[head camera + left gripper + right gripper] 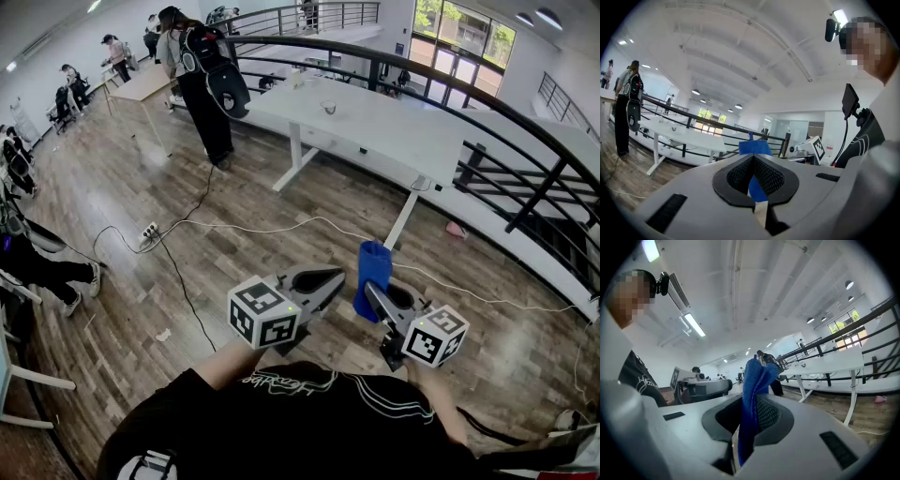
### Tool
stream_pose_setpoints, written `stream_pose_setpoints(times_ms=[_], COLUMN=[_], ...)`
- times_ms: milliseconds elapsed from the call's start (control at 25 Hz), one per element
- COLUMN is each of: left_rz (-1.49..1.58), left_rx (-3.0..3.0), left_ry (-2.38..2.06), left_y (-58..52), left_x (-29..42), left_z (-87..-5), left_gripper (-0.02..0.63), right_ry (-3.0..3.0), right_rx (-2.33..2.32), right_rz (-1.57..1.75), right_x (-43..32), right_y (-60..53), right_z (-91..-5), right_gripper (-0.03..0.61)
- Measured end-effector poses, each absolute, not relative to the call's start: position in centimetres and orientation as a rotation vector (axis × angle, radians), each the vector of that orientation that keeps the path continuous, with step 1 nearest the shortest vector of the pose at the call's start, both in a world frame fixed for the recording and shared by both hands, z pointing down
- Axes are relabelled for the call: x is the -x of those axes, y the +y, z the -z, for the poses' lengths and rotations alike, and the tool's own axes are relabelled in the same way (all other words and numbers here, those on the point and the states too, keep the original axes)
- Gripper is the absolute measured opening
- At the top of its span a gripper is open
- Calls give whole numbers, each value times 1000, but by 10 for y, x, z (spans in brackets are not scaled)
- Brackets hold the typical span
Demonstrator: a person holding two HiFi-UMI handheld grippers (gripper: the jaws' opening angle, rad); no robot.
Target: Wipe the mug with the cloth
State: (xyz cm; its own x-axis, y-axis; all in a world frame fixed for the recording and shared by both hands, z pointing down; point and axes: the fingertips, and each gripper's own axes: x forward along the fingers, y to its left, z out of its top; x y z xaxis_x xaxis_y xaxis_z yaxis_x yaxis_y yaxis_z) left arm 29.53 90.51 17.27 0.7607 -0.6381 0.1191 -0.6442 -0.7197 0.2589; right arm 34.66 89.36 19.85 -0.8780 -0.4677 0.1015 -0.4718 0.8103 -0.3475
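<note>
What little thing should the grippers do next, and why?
Probably carry the blue cloth toward the white table. The right gripper is shut on the cloth, the left gripper is shut and looks empty, and no mug is near them; a small cup-like thing, too small to tell, stands on that table.

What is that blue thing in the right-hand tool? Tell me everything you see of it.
It is a blue cloth, soft and woven-looking, bunched into a folded strip. The right gripper is shut on its lower part, and the rest stands up above the jaws, in mid-air over the wooden floor. The left gripper is close beside it; whether they touch is unclear.
</note>
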Motion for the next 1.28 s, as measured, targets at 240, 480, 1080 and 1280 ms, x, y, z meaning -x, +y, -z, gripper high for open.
stream_pose_setpoints(times_ms=[240,480,1080,1280], left_rz=[-23,-23,-24,-23], left_rx=[-2658,-2631,-2557,-2533], left_ry=[-1003,-1009,-1026,-1028], left_y=[899,886,832,772], left_x=[-284,-278,-256,-235], left_z=[-176,-185,-209,-242], left_gripper=[6,6,6,6], right_ry=[-2968,-2966,-2954,-2925], right_rx=[-770,-795,-782,-763], right_rz=[-564,-585,-755,-790], right_x=[-338,-336,-330,-307], right_y=[886,873,820,766], right_z=[-199,-207,-232,-273], right_gripper=[48,48,48,48])
